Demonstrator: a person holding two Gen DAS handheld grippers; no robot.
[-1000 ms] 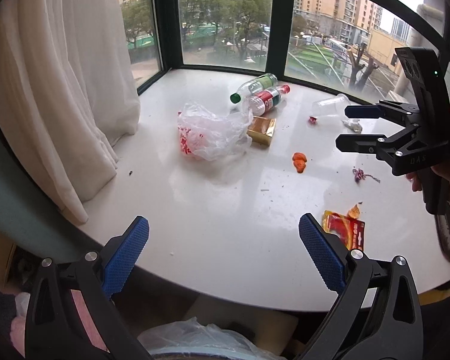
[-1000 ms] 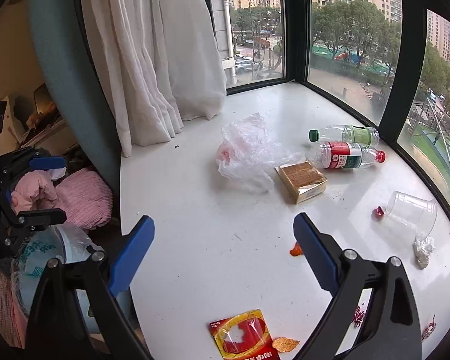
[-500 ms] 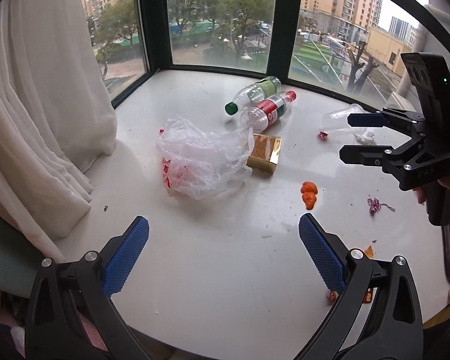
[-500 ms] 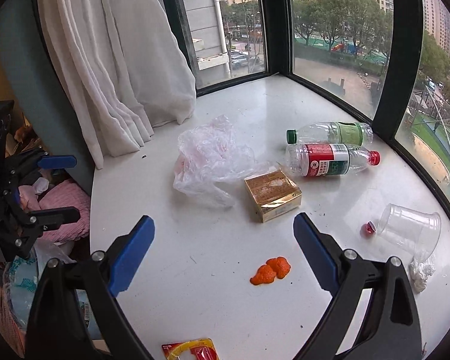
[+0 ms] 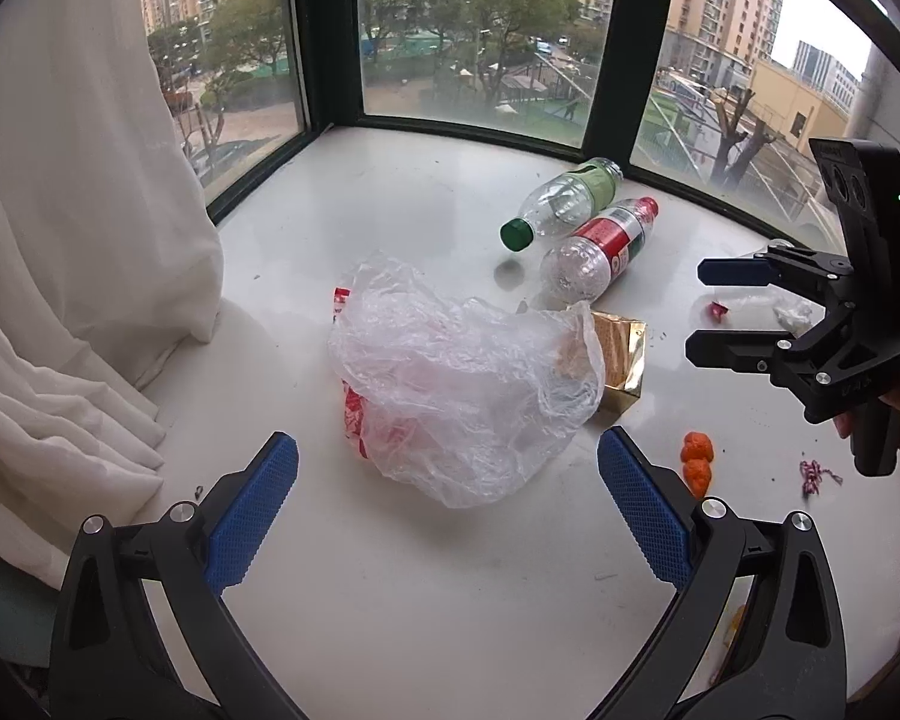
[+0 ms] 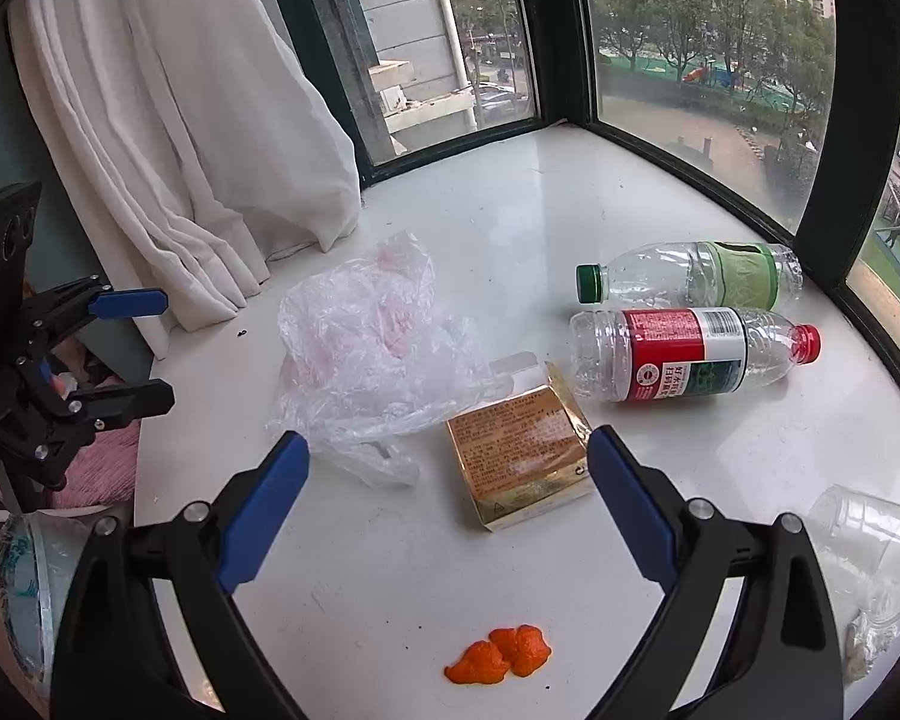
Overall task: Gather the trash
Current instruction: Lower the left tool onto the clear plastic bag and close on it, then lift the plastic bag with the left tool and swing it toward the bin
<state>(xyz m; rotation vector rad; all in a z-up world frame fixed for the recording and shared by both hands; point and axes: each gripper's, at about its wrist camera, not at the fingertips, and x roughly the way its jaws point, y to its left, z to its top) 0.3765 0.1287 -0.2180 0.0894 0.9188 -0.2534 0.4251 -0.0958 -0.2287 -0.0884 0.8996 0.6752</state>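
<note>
**Both grippers have come up to the trash, nothing picked yet**

Compared with one second ago, both cameras have moved forward over the white sill [image 5: 426,594]. The red snack wrapper that lay near the edge is now out of view. The left gripper [image 5: 447,510] now has the crumpled plastic bag [image 5: 468,384] just ahead of its widely spread jaws. The right gripper [image 6: 447,504] frames the gold box [image 6: 519,456], its jaws also wide and empty. I judge that collecting has not begun.

Nearest are the orange peel pieces [image 6: 501,654]. Farther lie the red-label bottle [image 6: 690,354] and the green-label bottle [image 6: 690,273]. The box shows small print and the red label some characters and a barcode, all too small to read.
</note>
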